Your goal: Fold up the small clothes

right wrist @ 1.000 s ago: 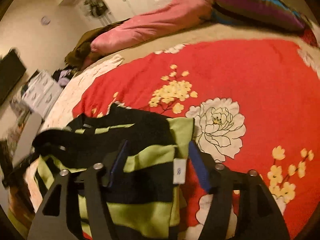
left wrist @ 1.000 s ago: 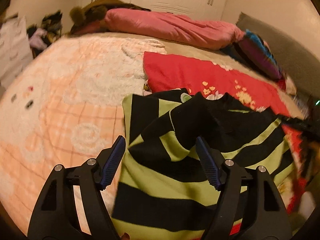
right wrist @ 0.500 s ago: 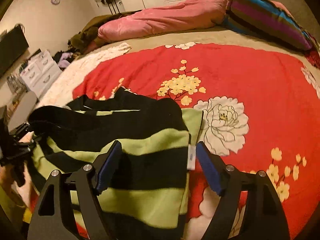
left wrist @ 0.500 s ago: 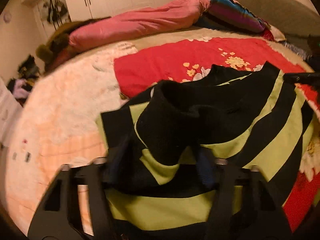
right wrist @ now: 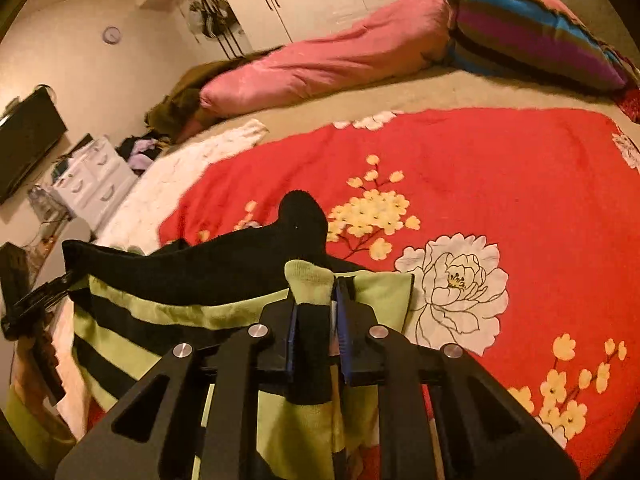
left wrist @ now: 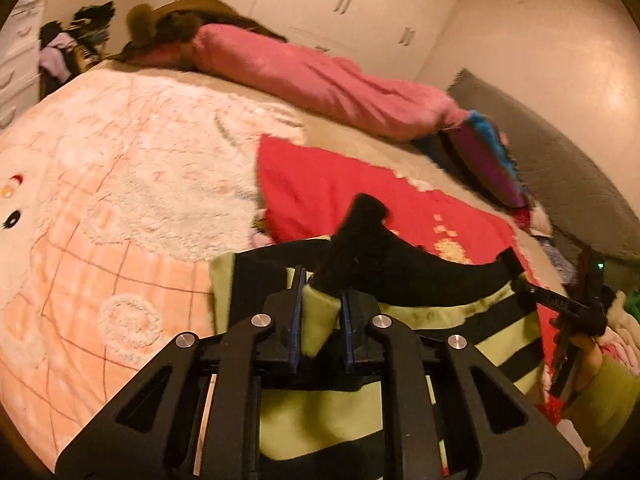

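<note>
A black and lime-green striped garment (left wrist: 404,276) lies near the bed's front edge, its top edge stretched between both grippers. My left gripper (left wrist: 320,280) has its jaws closing, and the blue pads pinch a bunched green and black corner. In the right wrist view the same garment (right wrist: 160,312) hangs leftward. My right gripper (right wrist: 316,292) is also closing, its pads pressed on a green fold by the white label. Each gripper shows in the other's view: the right gripper (left wrist: 576,308) far right, the left gripper (right wrist: 36,300) far left.
A red floral blanket (right wrist: 500,168) and a fluffy peach blanket (left wrist: 120,184) cover the bed. A pink bolster (left wrist: 320,76) and a striped pillow (right wrist: 532,28) lie at the far side. White drawers (right wrist: 92,180) and a clothes pile stand beside the bed.
Both pairs of jaws have gone from wide open to pinched on the striped garment. Its top edge has risen off the bed and is pulled taut between them.
</note>
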